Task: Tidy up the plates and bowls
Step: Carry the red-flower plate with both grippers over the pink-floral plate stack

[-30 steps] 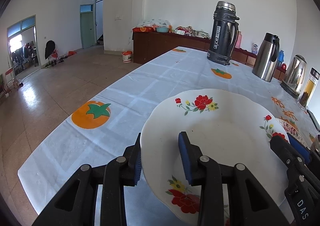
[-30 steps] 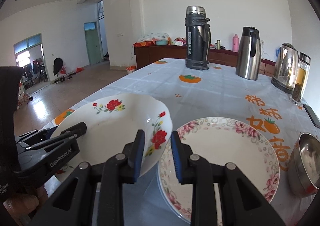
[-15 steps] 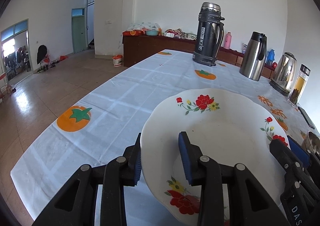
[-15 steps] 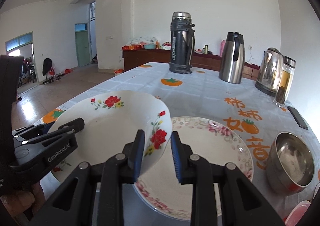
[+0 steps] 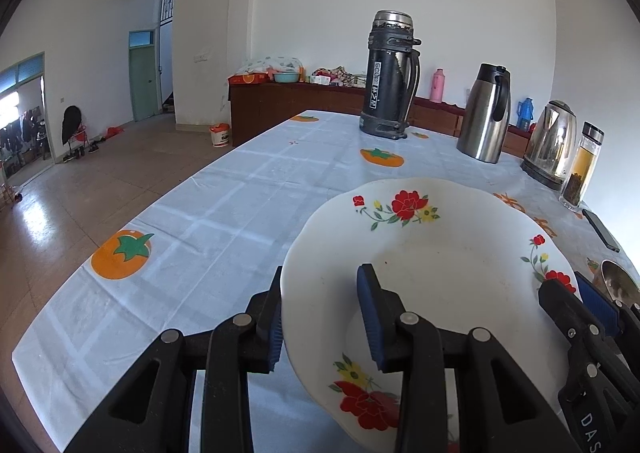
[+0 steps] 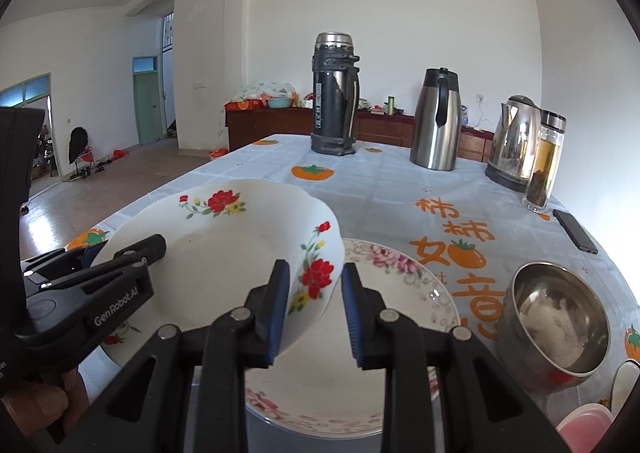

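1. Lifted above the cloth-covered surface [image 5: 248,189]: a white red-flowered plate [image 5: 440,253], tilted, partly over a pink-rimmed plate [image 6: 404,277].
2. Left hand-held gripper [image 5: 320,317] clamped on its left rim.
3. Right hand-held gripper [image 6: 314,305] clamped on its right rim.
4. Nearby: steel bowl [image 6: 556,321].

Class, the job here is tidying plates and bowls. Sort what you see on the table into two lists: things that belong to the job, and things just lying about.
Part of the job:
white flowered dish, held by both grippers
pink-rimmed plate
steel bowl

Just lying about:
black flask
steel jug
kettle
tea bottle
phone
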`<state>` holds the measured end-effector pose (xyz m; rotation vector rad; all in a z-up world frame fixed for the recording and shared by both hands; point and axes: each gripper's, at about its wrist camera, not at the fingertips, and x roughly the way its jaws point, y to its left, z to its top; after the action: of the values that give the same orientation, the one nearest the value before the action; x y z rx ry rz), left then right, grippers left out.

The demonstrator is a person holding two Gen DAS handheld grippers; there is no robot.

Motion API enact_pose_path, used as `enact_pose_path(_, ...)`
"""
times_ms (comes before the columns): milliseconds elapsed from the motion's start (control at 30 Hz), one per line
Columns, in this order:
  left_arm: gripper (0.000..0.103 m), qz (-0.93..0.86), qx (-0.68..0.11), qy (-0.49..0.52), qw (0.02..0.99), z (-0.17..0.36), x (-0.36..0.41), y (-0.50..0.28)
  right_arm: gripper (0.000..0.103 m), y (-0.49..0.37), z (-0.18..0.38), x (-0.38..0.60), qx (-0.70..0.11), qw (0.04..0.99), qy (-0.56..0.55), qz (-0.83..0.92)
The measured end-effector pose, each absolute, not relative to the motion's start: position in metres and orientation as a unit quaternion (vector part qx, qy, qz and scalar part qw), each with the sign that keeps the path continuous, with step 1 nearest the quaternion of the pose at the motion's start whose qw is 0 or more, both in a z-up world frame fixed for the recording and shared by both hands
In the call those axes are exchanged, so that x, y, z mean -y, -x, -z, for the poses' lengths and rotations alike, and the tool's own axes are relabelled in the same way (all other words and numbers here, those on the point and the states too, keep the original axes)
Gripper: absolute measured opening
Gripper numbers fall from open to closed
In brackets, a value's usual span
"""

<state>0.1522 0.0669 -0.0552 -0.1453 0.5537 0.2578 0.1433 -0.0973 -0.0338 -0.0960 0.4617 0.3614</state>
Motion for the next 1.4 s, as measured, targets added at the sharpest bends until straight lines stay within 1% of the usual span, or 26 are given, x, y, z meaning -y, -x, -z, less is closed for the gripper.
enact_pose_path(700, 0.037, -0.101, -0.260, 0.060, 0.958, 0.055, -0.033, -0.166, 0.028, -0.145, 0.032, 0.129, -0.222, 0.964, 0.025, -0.141)
enact_pose_path(1400, 0.038, -0.069, -0.273, 0.041, 0.959, 0.057, -0.012, -0.181, 0.028, -0.149, 0.032, 0.149, -0.232, 0.967, 0.011, -0.106)
